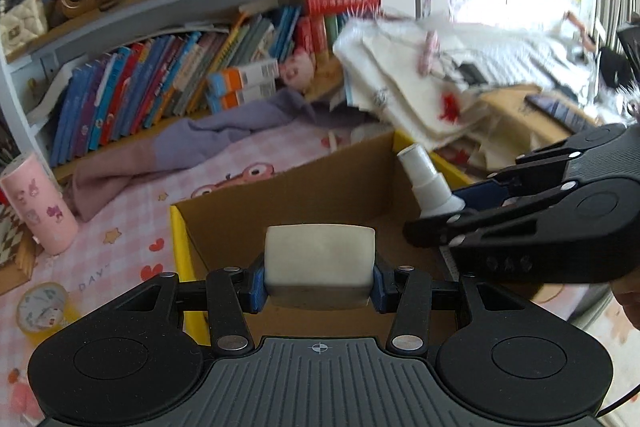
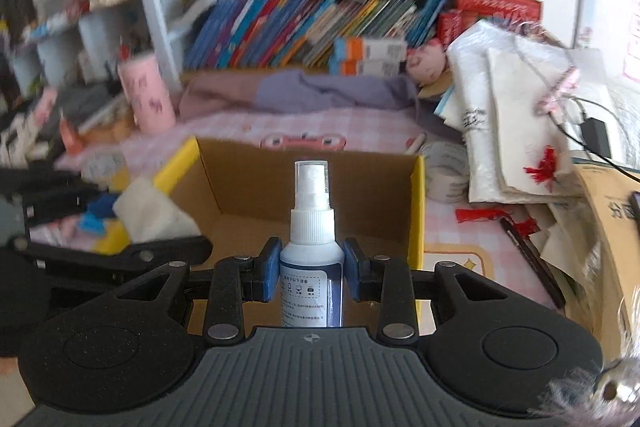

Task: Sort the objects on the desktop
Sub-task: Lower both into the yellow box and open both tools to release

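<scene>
My left gripper (image 1: 319, 281) is shut on a white rectangular block (image 1: 320, 263) and holds it over the near edge of an open cardboard box (image 1: 328, 183) with yellow rims. My right gripper (image 2: 311, 269) is shut on a white spray bottle (image 2: 313, 227) with a clear cap, upright, above the same box (image 2: 256, 183). In the left wrist view the right gripper (image 1: 460, 215) comes in from the right with the bottle (image 1: 428, 183) over the box's right side. In the right wrist view the left gripper (image 2: 120, 227) and its block (image 2: 152, 211) are at the box's left rim.
A pink cylinder (image 1: 38, 203) and a tape roll (image 1: 42, 309) stand on the pink checked cloth left of the box. A purple-pink cloth (image 1: 192, 143) lies behind it. A bookshelf (image 1: 168, 87) fills the back. Piled white bags and papers (image 1: 420, 87) lie at the right.
</scene>
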Demonstrator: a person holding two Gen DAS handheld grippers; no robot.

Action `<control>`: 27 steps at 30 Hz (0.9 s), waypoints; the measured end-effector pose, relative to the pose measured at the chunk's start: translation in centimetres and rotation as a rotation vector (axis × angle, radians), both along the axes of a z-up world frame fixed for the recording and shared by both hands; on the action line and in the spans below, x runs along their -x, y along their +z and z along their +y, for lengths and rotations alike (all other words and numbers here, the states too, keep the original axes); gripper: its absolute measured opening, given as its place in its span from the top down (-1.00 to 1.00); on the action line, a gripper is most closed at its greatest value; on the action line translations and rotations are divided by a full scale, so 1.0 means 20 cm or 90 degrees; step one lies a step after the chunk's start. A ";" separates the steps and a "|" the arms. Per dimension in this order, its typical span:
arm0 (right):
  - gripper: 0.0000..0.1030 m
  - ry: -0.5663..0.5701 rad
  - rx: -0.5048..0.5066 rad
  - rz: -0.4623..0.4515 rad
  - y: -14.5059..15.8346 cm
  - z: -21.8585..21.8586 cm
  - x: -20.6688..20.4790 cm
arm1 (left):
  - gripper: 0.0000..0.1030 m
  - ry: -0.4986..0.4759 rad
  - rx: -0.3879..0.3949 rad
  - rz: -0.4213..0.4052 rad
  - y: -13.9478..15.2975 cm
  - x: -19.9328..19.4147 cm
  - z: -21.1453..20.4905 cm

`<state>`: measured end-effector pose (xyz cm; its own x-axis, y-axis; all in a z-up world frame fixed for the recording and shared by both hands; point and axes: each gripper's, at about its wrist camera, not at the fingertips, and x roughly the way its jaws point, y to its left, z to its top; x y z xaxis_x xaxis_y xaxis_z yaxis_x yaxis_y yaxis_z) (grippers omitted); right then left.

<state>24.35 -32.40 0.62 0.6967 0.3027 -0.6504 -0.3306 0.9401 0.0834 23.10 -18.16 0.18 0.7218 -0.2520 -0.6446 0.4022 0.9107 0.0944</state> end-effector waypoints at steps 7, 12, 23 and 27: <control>0.41 0.032 0.065 0.062 -0.15 0.03 -0.21 | 0.10 0.027 -0.039 0.084 -0.16 -0.21 -0.02; 0.41 0.060 0.105 0.082 -0.16 0.09 -0.33 | 0.10 0.041 -0.060 0.120 -0.20 -0.30 0.00; 0.41 0.103 0.164 0.145 -0.27 0.20 -0.49 | 0.03 0.040 -0.095 0.157 -0.22 -0.33 -0.03; 0.40 0.111 0.177 0.149 -0.27 0.20 -0.49 | 0.02 0.045 -0.088 0.173 -0.23 -0.32 -0.03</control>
